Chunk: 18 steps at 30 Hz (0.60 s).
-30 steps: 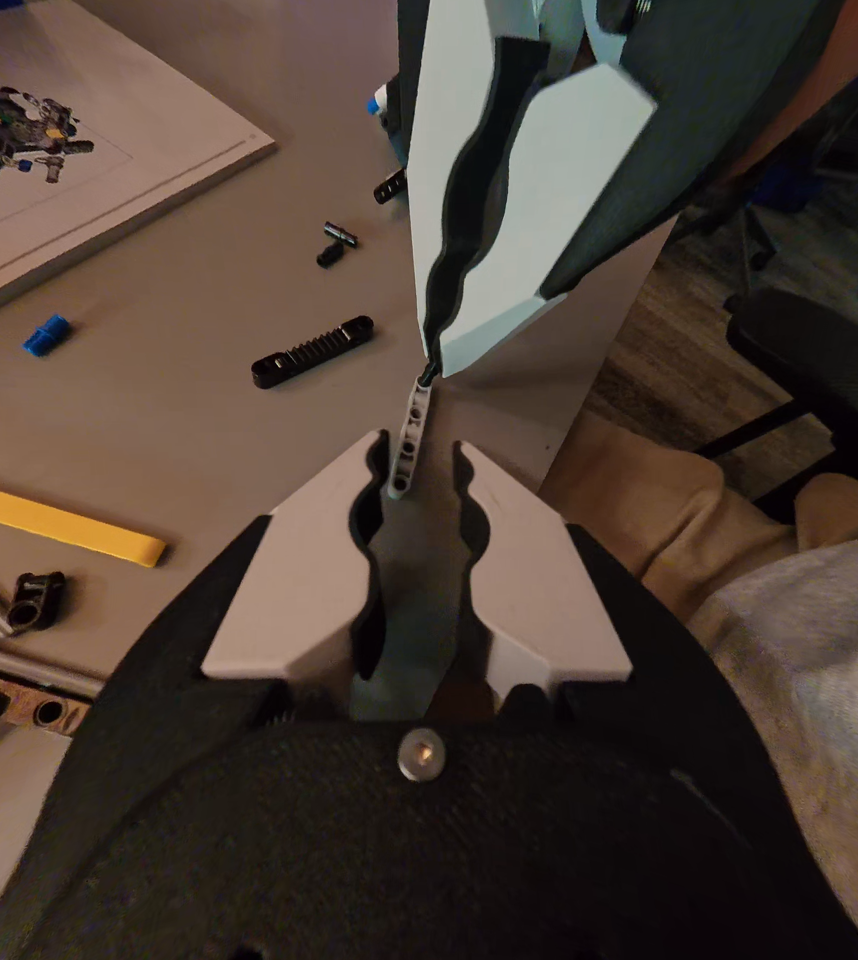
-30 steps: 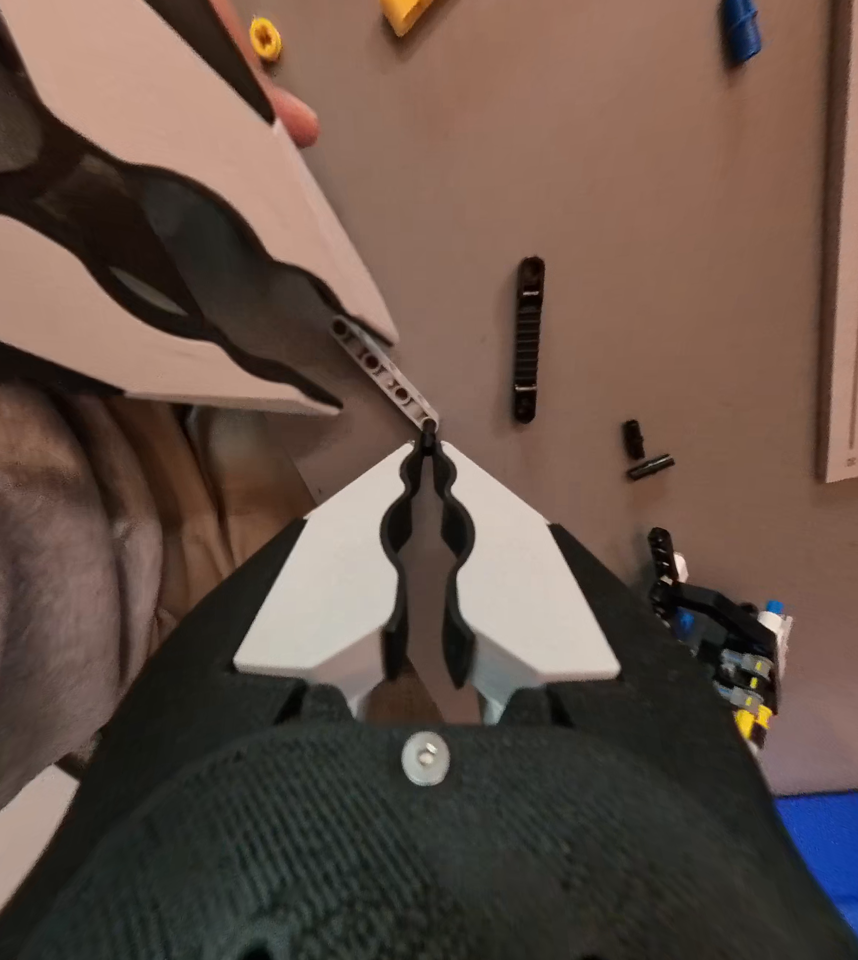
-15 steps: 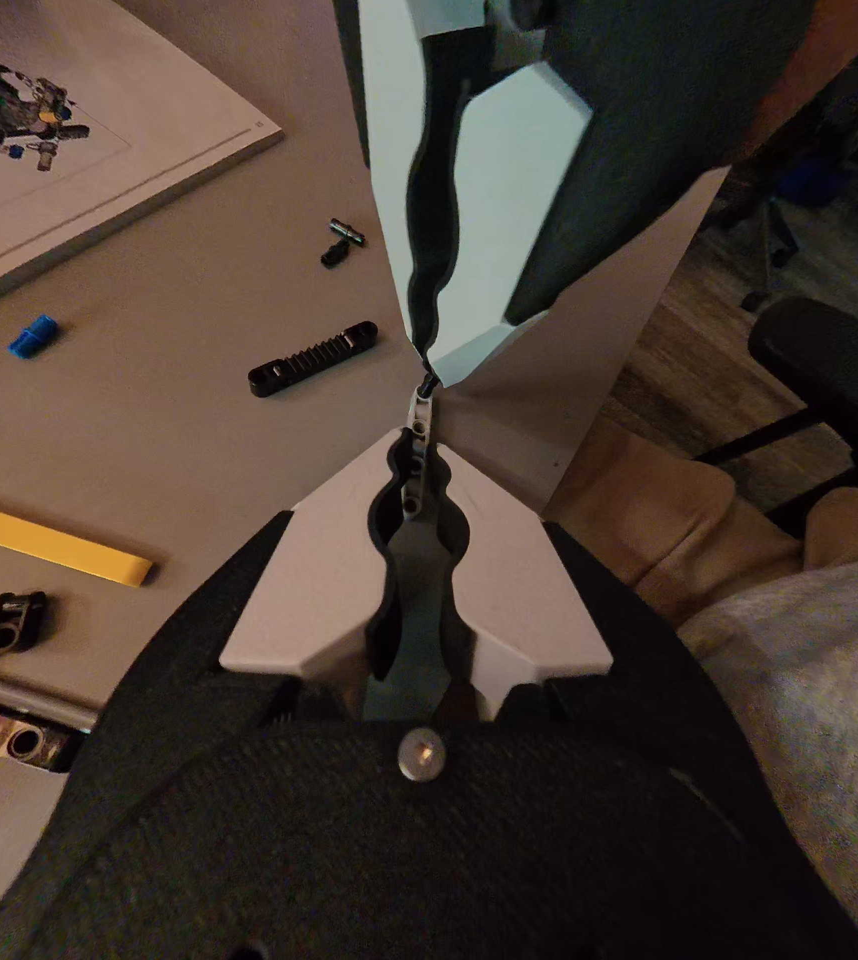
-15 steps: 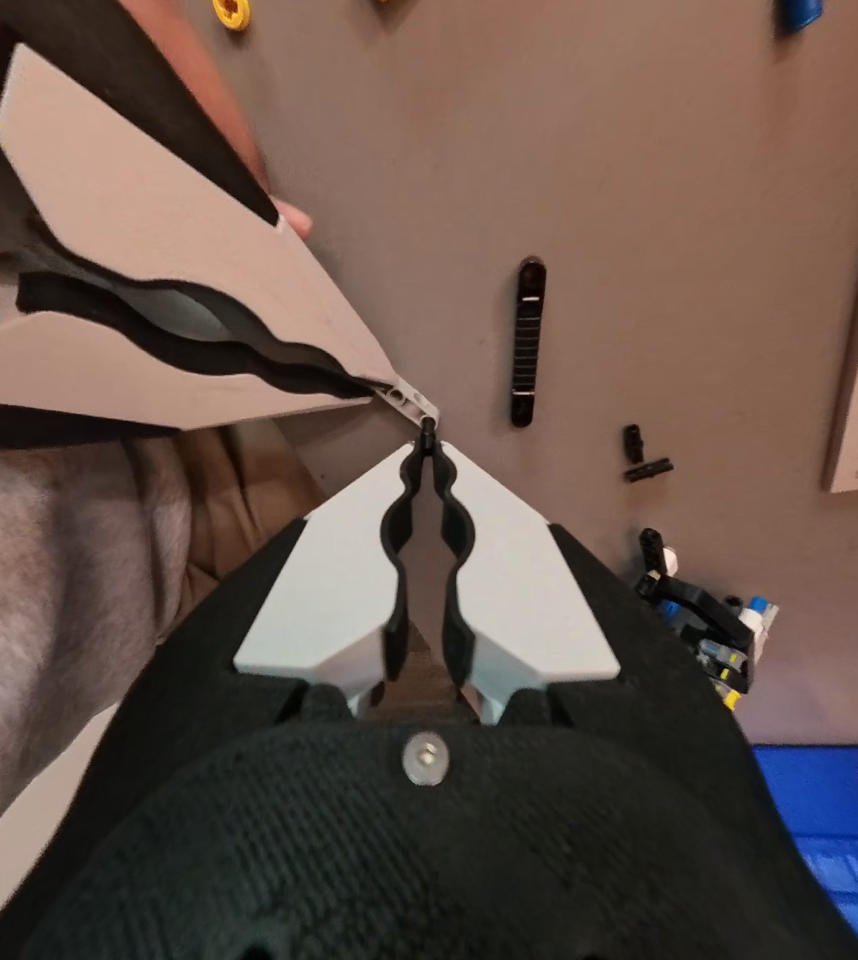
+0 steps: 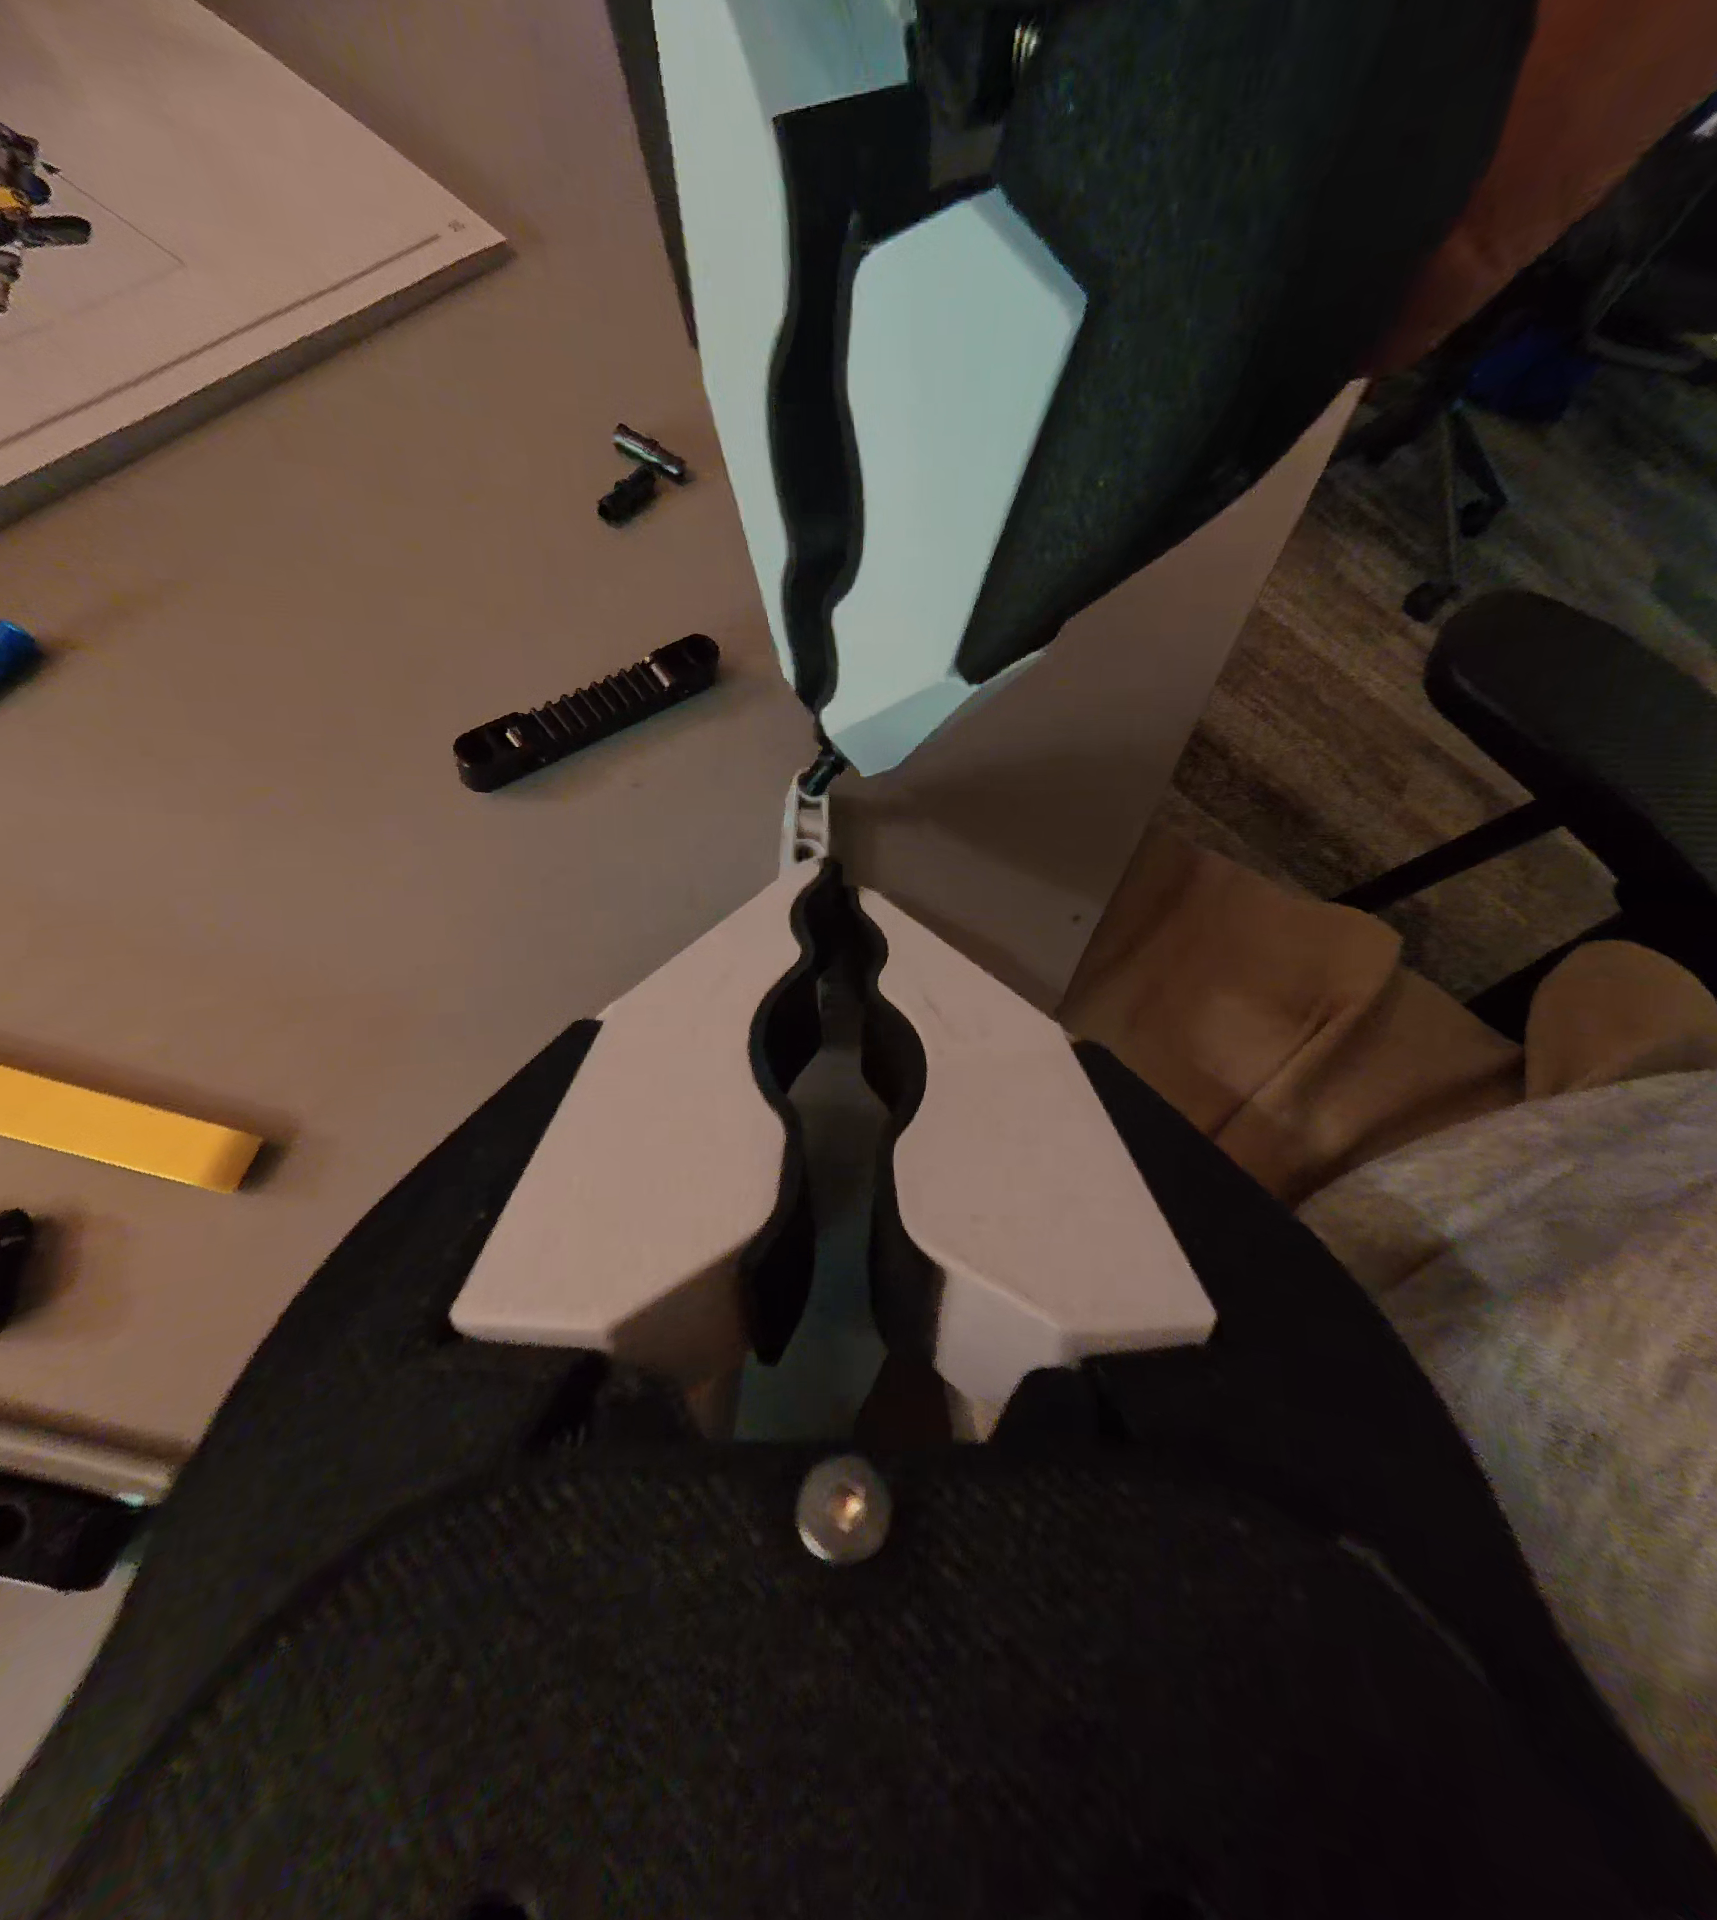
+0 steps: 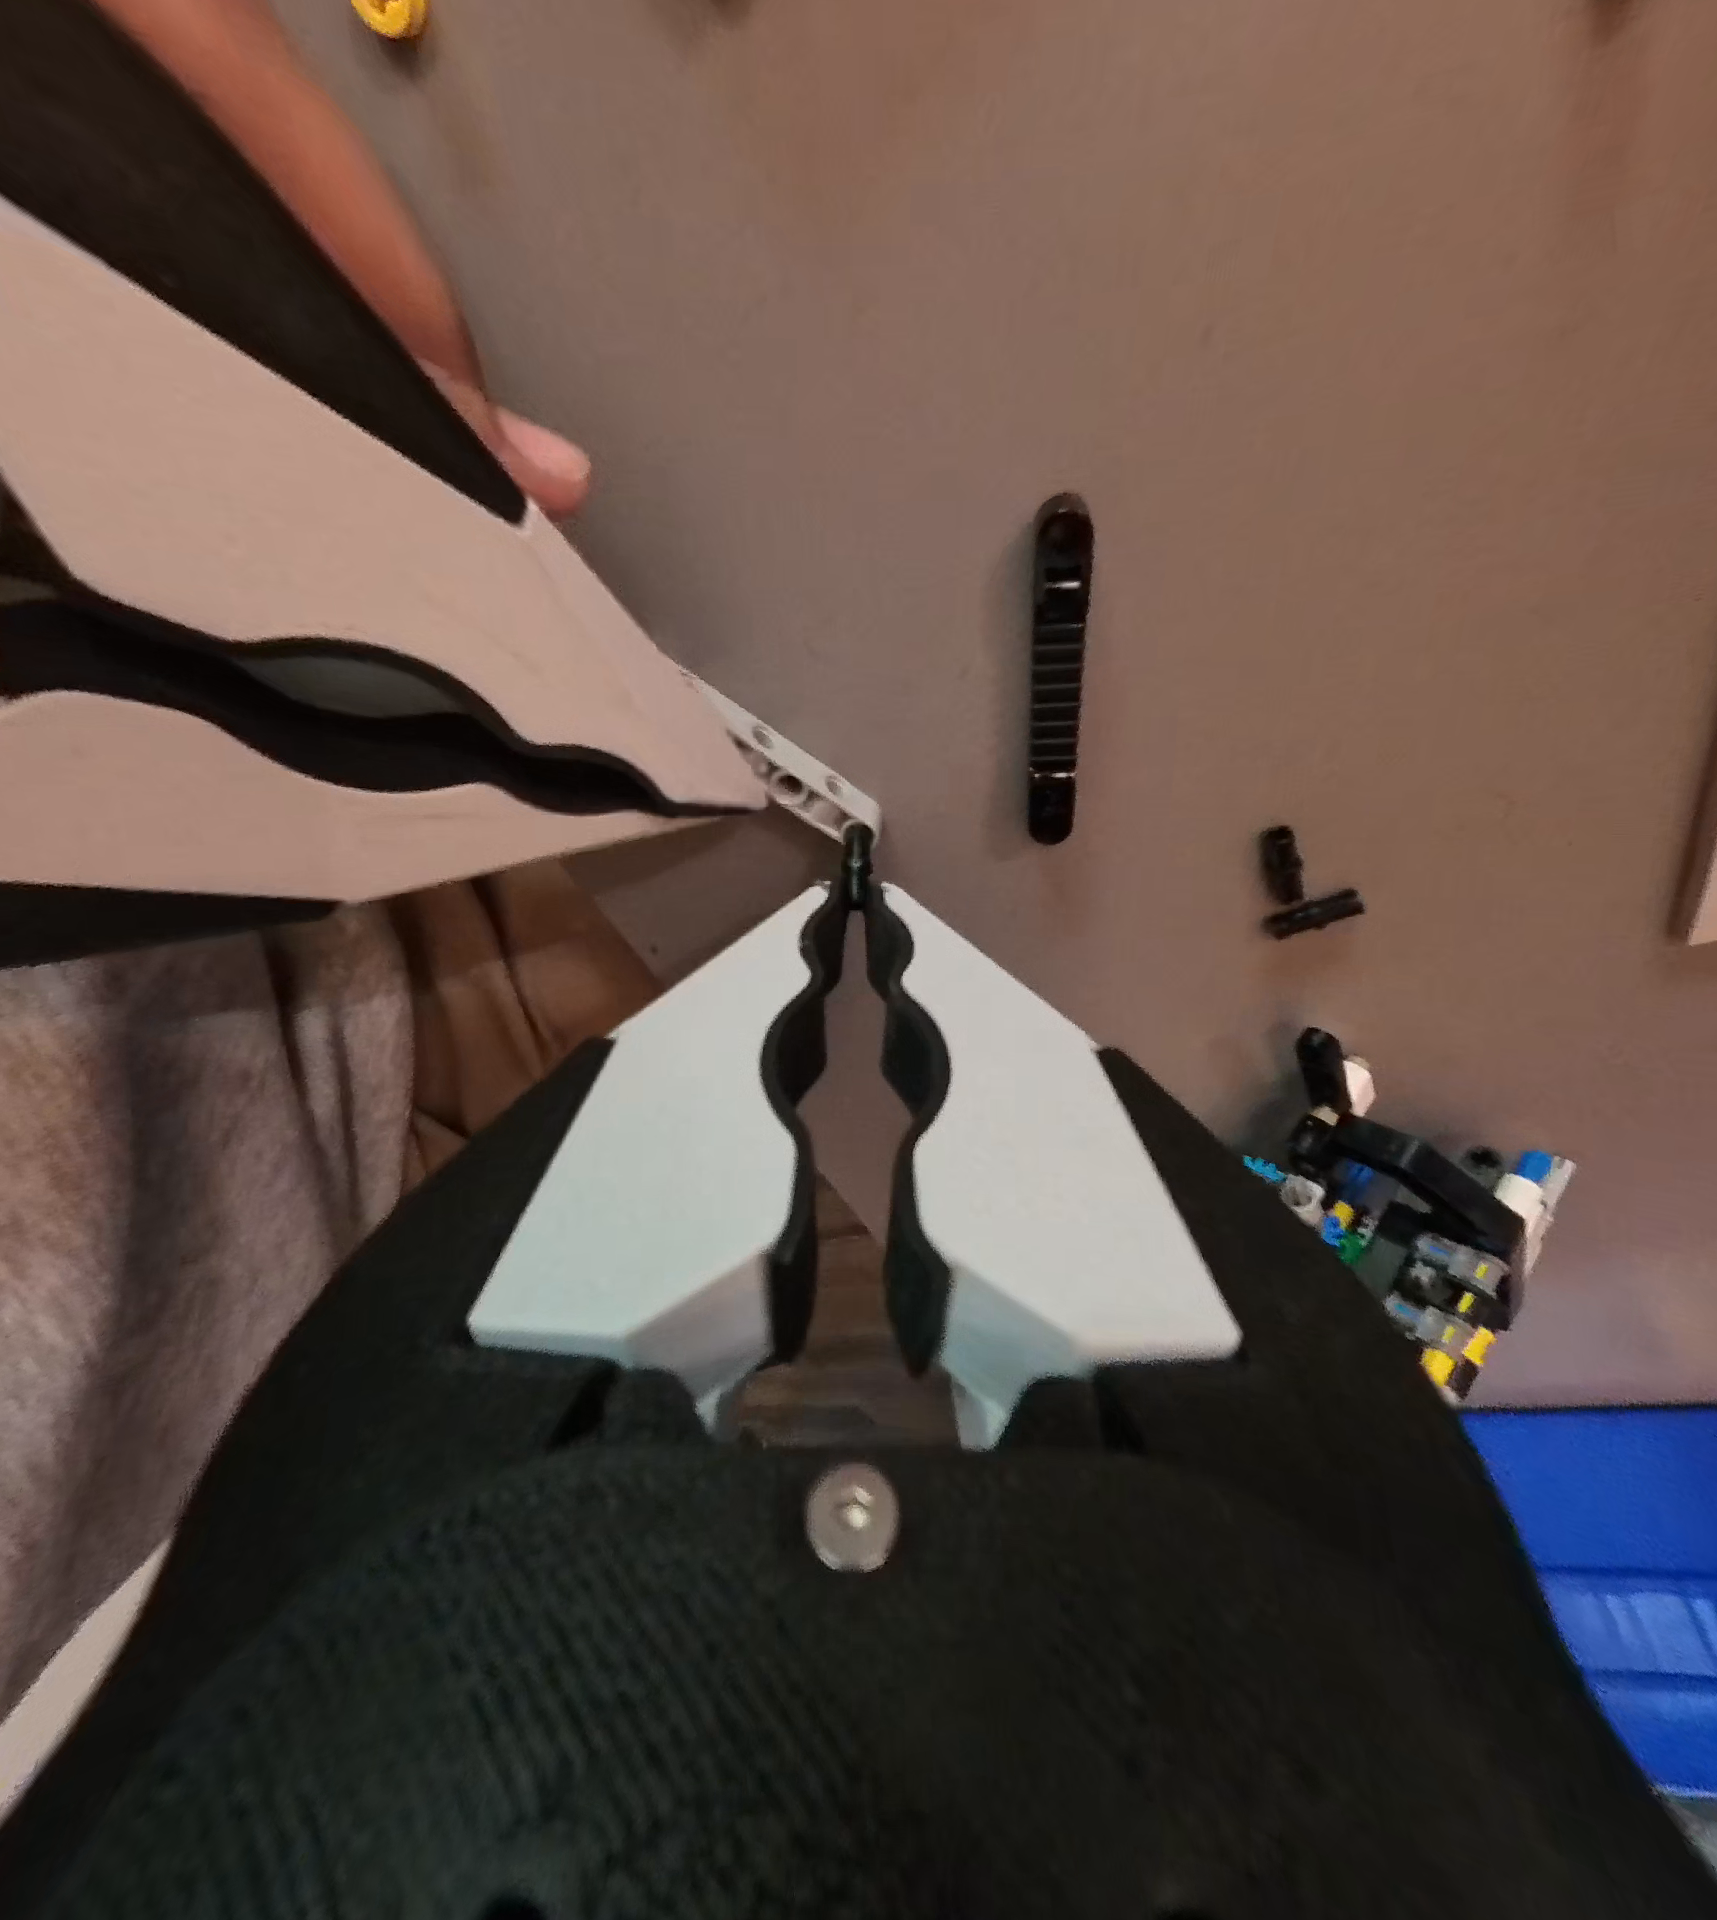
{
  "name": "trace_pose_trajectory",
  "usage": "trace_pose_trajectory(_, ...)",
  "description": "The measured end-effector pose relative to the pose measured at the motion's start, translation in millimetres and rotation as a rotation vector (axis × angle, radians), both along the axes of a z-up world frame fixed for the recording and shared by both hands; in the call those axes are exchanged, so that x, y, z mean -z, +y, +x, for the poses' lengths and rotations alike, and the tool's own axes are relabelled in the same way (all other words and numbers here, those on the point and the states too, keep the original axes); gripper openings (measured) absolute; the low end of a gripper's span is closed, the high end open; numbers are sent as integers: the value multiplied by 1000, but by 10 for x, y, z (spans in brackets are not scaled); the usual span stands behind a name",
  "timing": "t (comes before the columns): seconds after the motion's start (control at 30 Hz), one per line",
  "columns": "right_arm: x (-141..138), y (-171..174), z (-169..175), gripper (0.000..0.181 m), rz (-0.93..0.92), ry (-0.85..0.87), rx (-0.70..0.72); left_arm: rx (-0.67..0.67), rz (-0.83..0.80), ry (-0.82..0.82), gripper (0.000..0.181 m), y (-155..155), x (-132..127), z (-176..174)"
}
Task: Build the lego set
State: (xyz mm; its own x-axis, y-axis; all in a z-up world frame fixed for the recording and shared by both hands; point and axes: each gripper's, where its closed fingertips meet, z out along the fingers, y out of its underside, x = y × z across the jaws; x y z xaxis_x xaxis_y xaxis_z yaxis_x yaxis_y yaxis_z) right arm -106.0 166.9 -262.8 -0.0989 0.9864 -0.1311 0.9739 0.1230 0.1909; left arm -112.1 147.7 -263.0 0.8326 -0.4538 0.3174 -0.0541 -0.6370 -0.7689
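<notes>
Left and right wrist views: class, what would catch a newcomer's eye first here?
The two grippers meeting tip to tip above the table edge: the left gripper is shut on a light grey beam, while the right gripper pinches a small black pin at the beam's end hole. Next, the black toothed piece lies on the table.

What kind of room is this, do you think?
Probably an office or workroom: a grey table with loose building pieces and an open instruction booklet, wood-look floor, and black office chairs beside it.
</notes>
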Motion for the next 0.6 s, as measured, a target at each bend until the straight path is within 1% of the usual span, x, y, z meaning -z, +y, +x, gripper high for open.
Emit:
trace_pose_trajectory(0.07,-11,26,4,3,15,-9,-10,-1,8,-30,2,3,-33,-5)
trace_pose_trajectory(0.13,-40,48,-20,2,20,6,-9,-12,33,-53,15,16,-82,-21)
trace_pose_trajectory(0.33,-161,12,-93,3,-14,106,46,-74,101,-166,21,79,-265,-105)
trace_pose_trajectory(0.47,-114,-11,-59,3,-15,132,67,-50,71,-104,22,46,-171,-66)
trace_pose_trajectory(0.53,-144,-107,-98,3,-50,168,67,-61,103,-98,22,42,-206,-80)
trace_pose_trajectory(0.6,-191,-150,-118,3,-47,197,44,-50,131,-120,21,31,-260,-72)
